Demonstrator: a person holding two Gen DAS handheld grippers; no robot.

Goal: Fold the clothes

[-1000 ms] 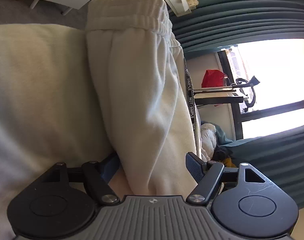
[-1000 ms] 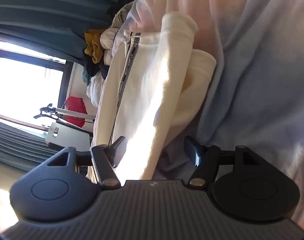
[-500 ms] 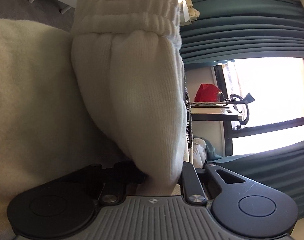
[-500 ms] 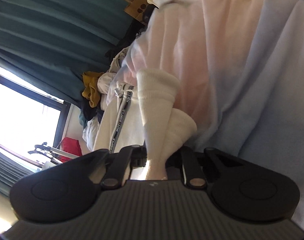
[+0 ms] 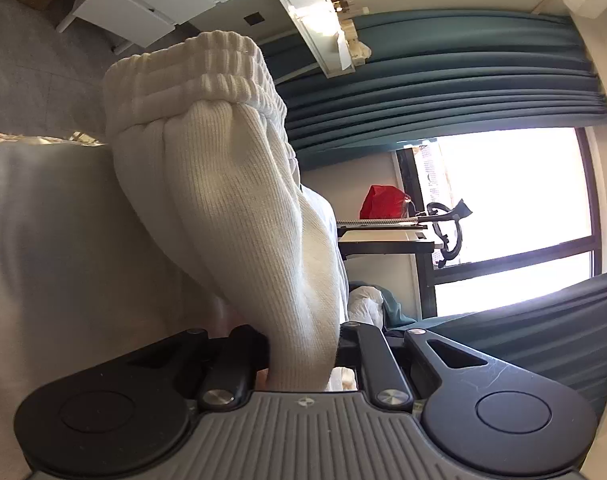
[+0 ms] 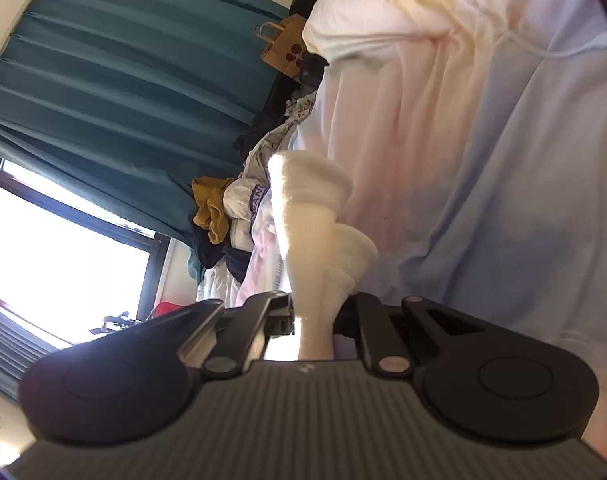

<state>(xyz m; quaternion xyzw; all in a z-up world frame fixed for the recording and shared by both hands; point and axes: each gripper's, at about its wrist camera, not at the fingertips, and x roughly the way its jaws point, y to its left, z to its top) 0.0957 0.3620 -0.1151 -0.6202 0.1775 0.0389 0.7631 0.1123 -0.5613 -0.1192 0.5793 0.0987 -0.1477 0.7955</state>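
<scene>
Cream ribbed-knit sweatpants [image 5: 239, 216] lifted off pale bedsheet [image 5: 55, 248] — left gripper [image 5: 301, 354] clamped near waistband, right gripper [image 6: 313, 314] clamped on cuffs [image 6: 323, 216]. Soft, limp, light — hold corners, keep taut.

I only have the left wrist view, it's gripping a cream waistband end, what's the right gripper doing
Observer: The right gripper is shut on the cream garment too, pinching a ribbed cuff end.
Operator: Anything beside that cuff?
Observer: A second cuff bunches right next to it, outside the jaws.
Operator: What's behind it?
Observer: A pile of clothes, with a mustard piece, lies against the teal curtain.
</scene>
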